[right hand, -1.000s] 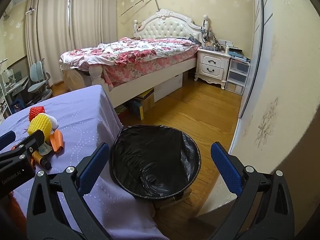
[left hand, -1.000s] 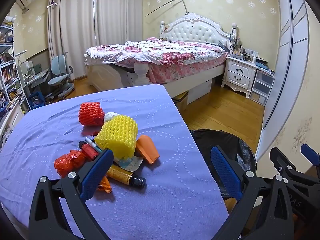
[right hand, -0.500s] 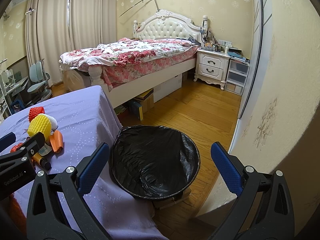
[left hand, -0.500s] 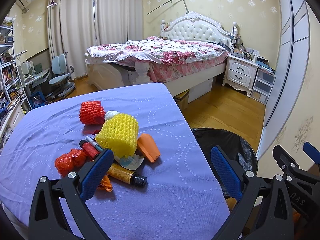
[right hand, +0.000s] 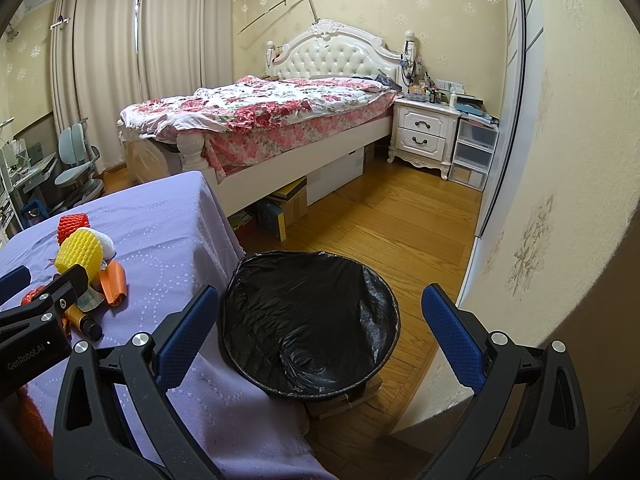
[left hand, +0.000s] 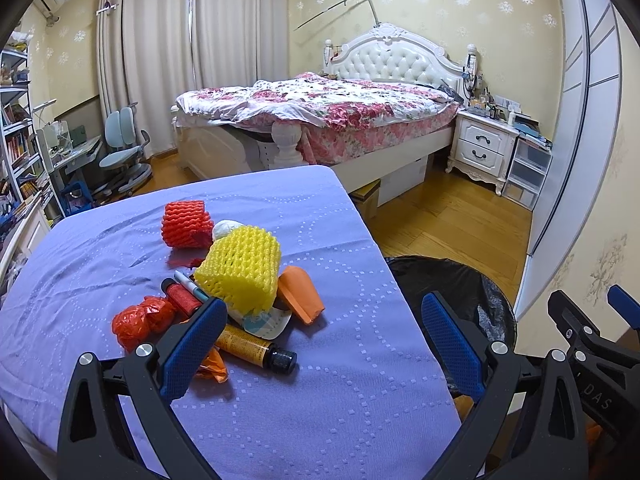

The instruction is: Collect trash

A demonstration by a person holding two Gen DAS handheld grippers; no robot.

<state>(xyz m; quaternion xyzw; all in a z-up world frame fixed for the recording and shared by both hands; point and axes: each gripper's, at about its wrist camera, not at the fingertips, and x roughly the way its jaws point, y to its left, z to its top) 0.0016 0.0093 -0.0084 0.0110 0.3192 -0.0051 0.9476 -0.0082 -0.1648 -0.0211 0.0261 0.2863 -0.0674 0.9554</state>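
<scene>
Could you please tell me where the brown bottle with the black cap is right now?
In the left wrist view, the brown bottle lies on the purple tablecloth, at the pile's near edge, just below the yellow foam net.

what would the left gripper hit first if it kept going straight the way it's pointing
Probably the purple tablecloth. The left gripper is open and empty, and bare cloth fills the gap between its fingers. The trash pile, with the brown bottle nearest, lies just left of that line. Depth is hard to judge.
</scene>
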